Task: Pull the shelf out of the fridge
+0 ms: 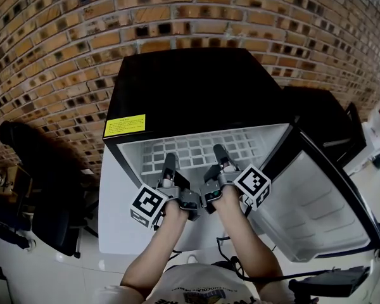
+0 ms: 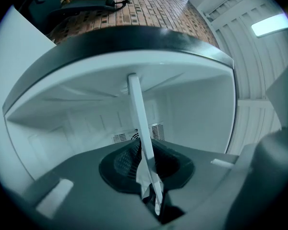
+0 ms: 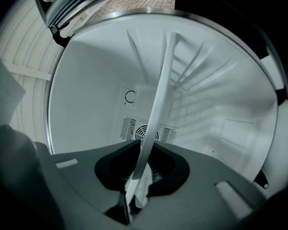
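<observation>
Nothing can be read outright. A yellow label (image 1: 124, 125) is stuck at the top front corner of the black fridge (image 1: 196, 87), but its dark print is too small to be made out. Black-and-white square markers (image 1: 148, 204), without letters, are carried on the left gripper (image 1: 170, 159) and the right gripper (image 1: 219, 149). Print on the person's shirt (image 1: 199, 294) is blurred.

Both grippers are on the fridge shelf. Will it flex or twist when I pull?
The shelf is a thin white open grid, so probably light and fairly stiff. The left gripper and right gripper hold its front edge close together, so uneven pulling might skew or jam it.
</observation>
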Demonstrator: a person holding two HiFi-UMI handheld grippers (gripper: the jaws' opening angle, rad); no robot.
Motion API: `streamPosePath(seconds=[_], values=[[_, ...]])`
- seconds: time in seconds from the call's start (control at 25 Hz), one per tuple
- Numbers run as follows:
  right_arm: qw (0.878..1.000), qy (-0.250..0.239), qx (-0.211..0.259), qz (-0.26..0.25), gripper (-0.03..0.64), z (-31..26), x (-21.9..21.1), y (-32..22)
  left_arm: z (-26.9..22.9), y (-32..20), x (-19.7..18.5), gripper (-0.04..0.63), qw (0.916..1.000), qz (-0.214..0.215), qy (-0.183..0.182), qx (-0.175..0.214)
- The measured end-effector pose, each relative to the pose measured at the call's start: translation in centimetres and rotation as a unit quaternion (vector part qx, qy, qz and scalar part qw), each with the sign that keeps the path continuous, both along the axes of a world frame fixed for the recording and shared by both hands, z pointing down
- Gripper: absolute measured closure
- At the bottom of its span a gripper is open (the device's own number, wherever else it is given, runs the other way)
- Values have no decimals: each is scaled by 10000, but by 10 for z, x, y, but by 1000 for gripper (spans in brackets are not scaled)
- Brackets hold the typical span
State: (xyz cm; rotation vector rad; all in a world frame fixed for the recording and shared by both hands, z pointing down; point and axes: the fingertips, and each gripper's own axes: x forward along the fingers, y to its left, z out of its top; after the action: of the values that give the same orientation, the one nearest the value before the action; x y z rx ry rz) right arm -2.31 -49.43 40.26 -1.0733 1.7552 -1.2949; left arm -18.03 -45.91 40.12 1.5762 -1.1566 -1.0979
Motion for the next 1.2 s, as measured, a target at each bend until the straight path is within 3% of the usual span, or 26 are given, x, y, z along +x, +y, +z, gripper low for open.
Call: streamPosePath(seconds=[1.2], values=[[9995, -69, 78, -303, 567, 2, 21, 115, 3, 118, 22, 568, 9993, -172, 312, 101]])
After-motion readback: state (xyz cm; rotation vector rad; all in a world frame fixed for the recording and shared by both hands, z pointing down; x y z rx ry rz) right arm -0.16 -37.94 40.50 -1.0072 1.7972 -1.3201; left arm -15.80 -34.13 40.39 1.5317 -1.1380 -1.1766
